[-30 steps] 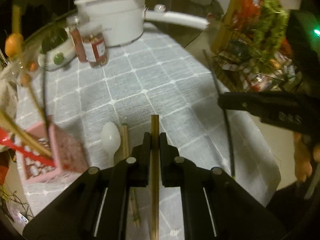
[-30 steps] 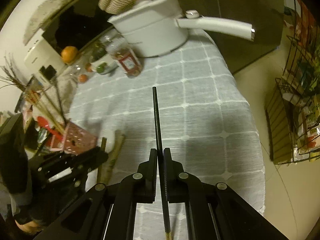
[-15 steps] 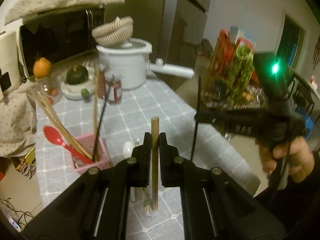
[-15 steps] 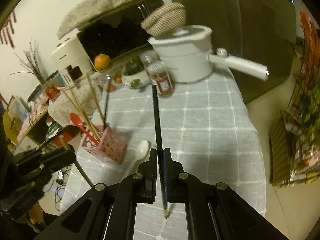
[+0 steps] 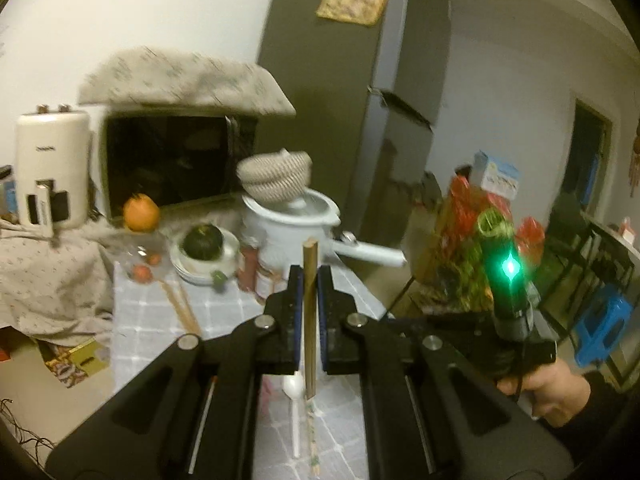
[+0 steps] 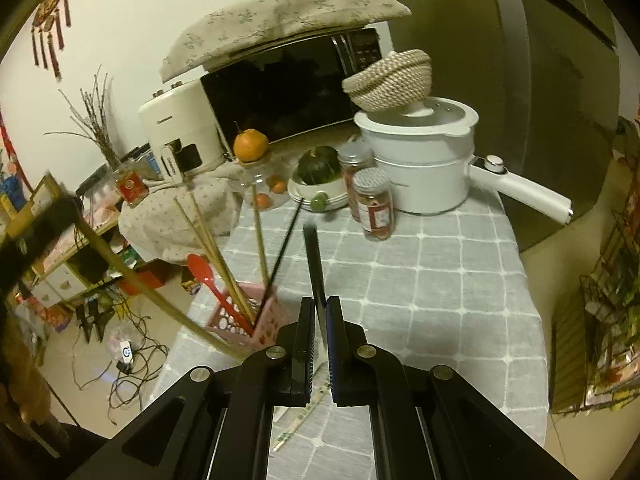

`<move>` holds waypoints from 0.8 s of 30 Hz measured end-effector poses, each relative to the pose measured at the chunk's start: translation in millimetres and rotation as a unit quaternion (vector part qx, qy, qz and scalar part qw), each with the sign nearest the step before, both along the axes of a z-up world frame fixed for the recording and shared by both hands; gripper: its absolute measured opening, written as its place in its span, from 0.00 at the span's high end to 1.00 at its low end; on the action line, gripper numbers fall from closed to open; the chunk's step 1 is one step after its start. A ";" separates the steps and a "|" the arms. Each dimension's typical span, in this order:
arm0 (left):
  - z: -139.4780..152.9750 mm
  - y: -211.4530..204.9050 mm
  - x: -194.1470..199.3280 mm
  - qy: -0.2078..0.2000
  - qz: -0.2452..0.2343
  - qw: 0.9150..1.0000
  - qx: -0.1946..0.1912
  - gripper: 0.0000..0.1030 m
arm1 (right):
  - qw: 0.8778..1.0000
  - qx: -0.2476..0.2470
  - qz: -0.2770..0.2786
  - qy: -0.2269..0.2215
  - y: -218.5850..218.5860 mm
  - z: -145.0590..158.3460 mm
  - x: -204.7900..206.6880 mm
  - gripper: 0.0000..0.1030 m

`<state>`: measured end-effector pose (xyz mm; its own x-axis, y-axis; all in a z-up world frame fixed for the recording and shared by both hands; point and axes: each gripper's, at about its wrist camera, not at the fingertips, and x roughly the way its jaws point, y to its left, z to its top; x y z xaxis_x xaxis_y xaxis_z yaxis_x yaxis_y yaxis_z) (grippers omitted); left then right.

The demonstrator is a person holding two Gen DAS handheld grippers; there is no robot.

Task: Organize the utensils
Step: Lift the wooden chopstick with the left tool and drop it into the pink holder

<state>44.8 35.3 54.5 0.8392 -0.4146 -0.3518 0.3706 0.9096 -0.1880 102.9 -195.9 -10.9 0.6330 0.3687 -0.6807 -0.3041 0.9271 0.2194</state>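
Left wrist view shows the left gripper (image 5: 308, 316) clenched on a wooden chopstick (image 5: 309, 312), which now stands upright in front of the white pot (image 5: 292, 220); a second ago it lay low over the grey checked counter (image 5: 144, 316). Right wrist view shows the right gripper (image 6: 318, 344) clamped on a black chopstick (image 6: 314, 268), also lifted clear of the cloth. Ahead and to its left sits the pink basket (image 6: 256, 320), already holding several chopsticks and a red spoon (image 6: 206, 276). A white spoon (image 5: 294, 388) and one more chopstick remain on the counter. Both sticks look ready to go into the basket.
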 end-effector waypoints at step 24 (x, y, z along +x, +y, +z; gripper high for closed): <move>-38.0 22.3 42.0 0.001 0.105 0.994 0.036 0.93 | 1.000 0.006 0.018 -0.006 12.9 3.9 -5.7 0.95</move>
<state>86.8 57.6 16.5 0.9038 -0.2031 -0.3766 0.1699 0.9782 -0.1198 97.1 -183.0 -7.1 0.6271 0.3992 -0.6688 -0.3393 0.9129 0.2267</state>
